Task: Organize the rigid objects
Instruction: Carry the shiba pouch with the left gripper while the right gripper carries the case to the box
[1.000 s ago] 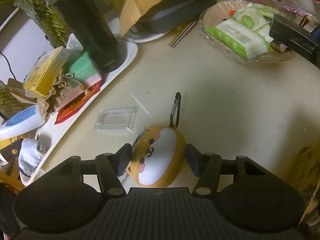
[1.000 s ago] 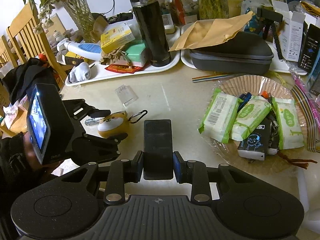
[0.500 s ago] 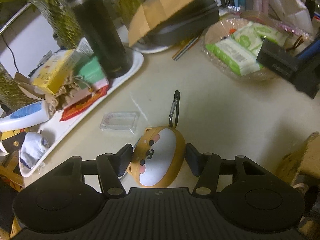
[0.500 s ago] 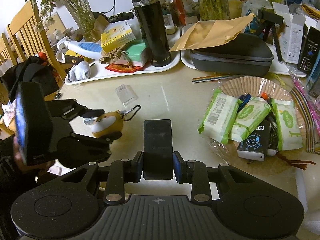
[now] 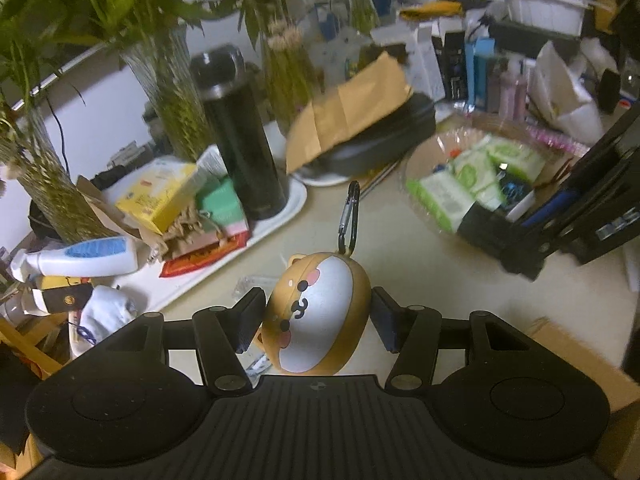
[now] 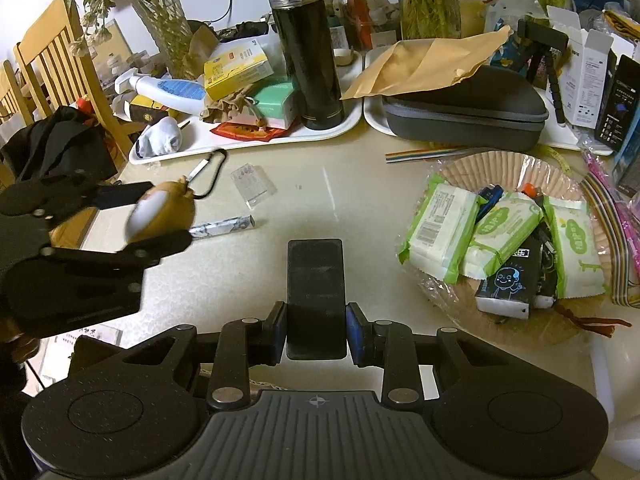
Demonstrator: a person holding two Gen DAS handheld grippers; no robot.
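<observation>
In the right wrist view, our left gripper [image 6: 158,216] comes in from the left edge of the frame, raised off the table [image 6: 340,200] and pointing toward the upper right. Its two fingers are clamped on the orange dog-faced case [image 6: 162,212], one finger above it and one below. A carabiner [image 6: 208,174] at the case's tip points toward the white tray [image 6: 248,140] in the upper left of the frame.

In the left wrist view, the same case [image 5: 316,312] sits at lower centre between the finger pads [image 5: 250,318], face toward the camera, the pads pressing its flanks. The carabiner [image 5: 349,216] stands up above it, in line with the black flask [image 5: 240,148] and the grey zip case [image 5: 376,136] farther back.

Our right gripper [image 6: 316,332] sits at lower centre of its own view, level over the table, its blue-padded fingers closed on the sides of a flat black rectangular block [image 6: 316,296] that juts forward between them. To the right of it in the frame lies the paper-lined basket [image 6: 500,168] of green wipe packs [image 6: 436,232]. A small clear box [image 6: 252,182] and a patterned stick [image 6: 222,226] lie on the table between the two grippers.
</observation>
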